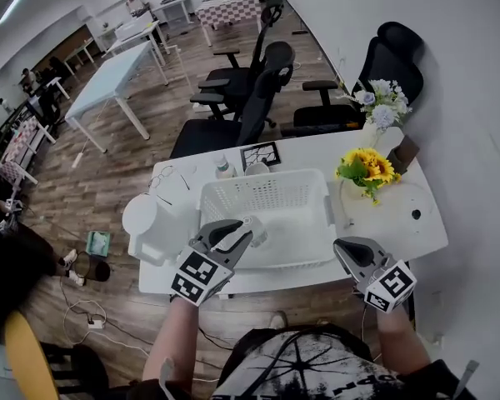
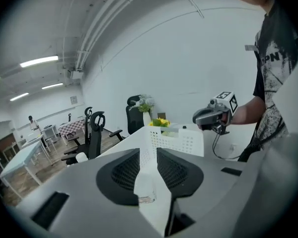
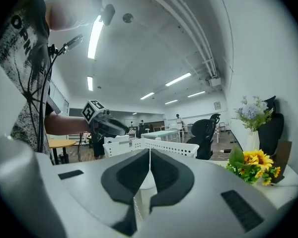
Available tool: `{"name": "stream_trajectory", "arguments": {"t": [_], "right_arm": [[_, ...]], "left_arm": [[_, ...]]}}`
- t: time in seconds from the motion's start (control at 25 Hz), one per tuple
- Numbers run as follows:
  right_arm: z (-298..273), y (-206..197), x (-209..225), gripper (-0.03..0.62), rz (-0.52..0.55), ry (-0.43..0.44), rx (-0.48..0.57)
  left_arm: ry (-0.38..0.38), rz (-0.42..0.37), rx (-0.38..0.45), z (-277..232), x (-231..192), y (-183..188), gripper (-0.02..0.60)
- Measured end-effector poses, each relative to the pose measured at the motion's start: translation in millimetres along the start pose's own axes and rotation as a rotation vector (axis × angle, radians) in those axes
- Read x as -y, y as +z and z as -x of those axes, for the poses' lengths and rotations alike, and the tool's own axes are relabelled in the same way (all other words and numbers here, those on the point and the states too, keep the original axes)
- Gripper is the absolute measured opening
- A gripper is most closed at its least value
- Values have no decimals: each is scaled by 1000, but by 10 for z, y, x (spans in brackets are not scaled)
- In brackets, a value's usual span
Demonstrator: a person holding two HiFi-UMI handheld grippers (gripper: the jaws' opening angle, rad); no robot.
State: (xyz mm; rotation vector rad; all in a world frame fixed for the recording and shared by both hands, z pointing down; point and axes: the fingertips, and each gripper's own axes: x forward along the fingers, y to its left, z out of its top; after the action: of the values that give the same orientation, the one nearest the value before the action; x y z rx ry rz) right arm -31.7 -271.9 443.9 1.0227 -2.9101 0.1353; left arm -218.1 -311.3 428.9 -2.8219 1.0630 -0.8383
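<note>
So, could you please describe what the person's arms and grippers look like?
Left gripper and right gripper are grey shells with black ribbed pads, each carrying a white cube of black square markers. A black cable hangs from the right one. Short-sleeved T-shirt, black-and-white print.

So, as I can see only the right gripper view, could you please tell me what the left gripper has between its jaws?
Observer: The left gripper has a small clear container between its jaws.
Operator: Thank you. Where is that gripper relative to the basket?
Observer: In the head view its jaws hang over the front part of the basket.
Operator: And what lies beyond the basket?
Observer: A dark square panel lies on the table there.
</note>
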Motion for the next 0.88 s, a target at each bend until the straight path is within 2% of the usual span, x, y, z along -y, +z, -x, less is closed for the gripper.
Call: {"name": "stream_trajectory", "arguments": {"t": [0.16, 0.4, 0.76, 0.88], "right_arm": [[25, -32, 58, 23, -4, -58, -2], [65, -94, 97, 23, -24, -130, -3], [42, -157, 103, 23, -37, -176, -16], [28, -178, 88, 23, -41, -176, -23]], "left_arm": [[-57, -79, -146, -242, -91, -225, 137], [-132, -85, -297, -537, -198, -632, 163], [-226, -28, -367, -791, -222, -866, 169], [-238, -20, -364, -848, -221, -859, 169]]}}
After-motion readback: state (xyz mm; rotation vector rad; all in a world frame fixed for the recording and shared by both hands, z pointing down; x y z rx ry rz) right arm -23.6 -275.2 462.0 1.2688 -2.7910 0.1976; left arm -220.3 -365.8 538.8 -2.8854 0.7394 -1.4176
